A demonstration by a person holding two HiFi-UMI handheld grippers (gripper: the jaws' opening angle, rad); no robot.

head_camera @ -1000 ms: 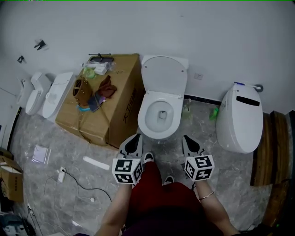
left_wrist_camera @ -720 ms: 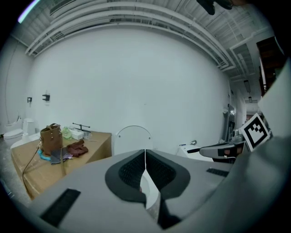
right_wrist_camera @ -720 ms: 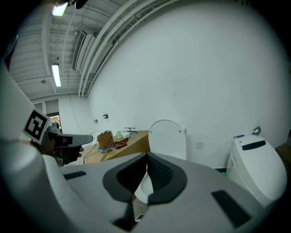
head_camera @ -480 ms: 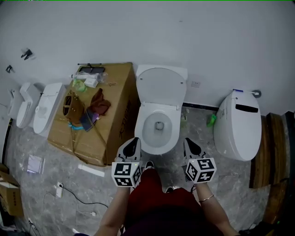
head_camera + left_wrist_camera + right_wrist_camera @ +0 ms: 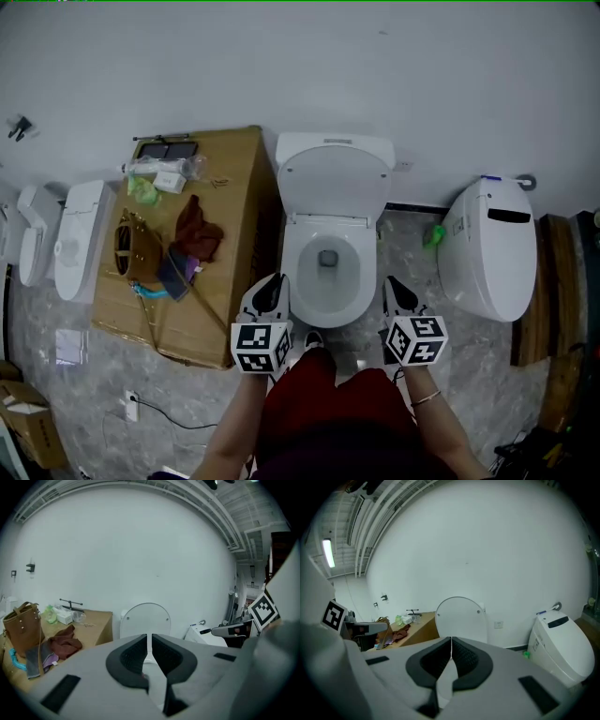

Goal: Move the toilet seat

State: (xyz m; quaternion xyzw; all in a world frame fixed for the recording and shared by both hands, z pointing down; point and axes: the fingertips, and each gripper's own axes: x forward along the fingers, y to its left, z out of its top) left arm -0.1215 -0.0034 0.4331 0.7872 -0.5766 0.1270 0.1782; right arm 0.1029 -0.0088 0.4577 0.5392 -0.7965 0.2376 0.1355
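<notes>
A white toilet stands against the wall in the middle of the head view, its lid (image 5: 335, 186) raised upright above the open bowl (image 5: 325, 302). My left gripper (image 5: 270, 284) hangs shut and empty beside the bowl's left front rim. The right gripper (image 5: 398, 289) is shut and empty at the bowl's right front. Neither touches the toilet. In the left gripper view the shut left gripper (image 5: 150, 637) points at the raised lid (image 5: 145, 618). The right gripper view shows the same lid (image 5: 461, 618) beyond the shut right gripper (image 5: 451, 641).
A large cardboard box (image 5: 225, 281) left of the toilet carries a brown bag (image 5: 139, 248), a dark red cloth (image 5: 197, 230) and small items. A closed white toilet (image 5: 487, 248) stands at the right, more white fixtures (image 5: 80, 239) at the left. Wooden boards (image 5: 553, 281) line the right edge.
The head view has swung left, so the toilet sits more centred and closer. Both grippers keep their places beside the bowl and stay shut.
</notes>
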